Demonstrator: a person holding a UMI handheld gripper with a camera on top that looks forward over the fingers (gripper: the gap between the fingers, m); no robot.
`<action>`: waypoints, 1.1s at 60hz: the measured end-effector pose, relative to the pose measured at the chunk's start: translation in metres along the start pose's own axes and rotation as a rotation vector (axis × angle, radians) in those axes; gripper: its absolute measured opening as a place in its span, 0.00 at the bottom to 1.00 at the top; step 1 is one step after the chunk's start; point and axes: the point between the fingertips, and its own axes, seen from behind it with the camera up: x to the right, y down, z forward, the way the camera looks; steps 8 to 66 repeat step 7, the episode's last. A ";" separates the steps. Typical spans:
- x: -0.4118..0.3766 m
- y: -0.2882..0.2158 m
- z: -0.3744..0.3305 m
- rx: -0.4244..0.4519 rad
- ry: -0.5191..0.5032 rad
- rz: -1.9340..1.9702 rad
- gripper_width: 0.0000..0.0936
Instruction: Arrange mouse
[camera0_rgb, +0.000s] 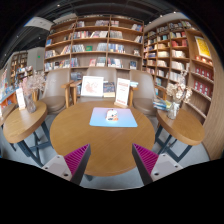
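Observation:
A small white mouse (112, 115) lies on a light blue mat (113, 118) near the far side of a round wooden table (95, 140). My gripper (111, 158) is open and empty, with its pink-padded fingers (76, 158) wide apart above the table's near edge. The mouse and mat are well beyond the fingers, roughly centred between them.
Two upright cards (92, 87) stand at the table's far edge, with chairs behind. Smaller round tables stand left (20, 122) and right (180, 125), the right one bearing flowers. Bookshelves (95, 45) line the back and right walls.

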 end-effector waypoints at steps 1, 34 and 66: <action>0.001 0.002 0.000 0.002 0.000 0.000 0.91; -0.003 0.006 -0.013 -0.002 -0.020 0.002 0.91; -0.003 0.006 -0.013 -0.002 -0.020 0.002 0.91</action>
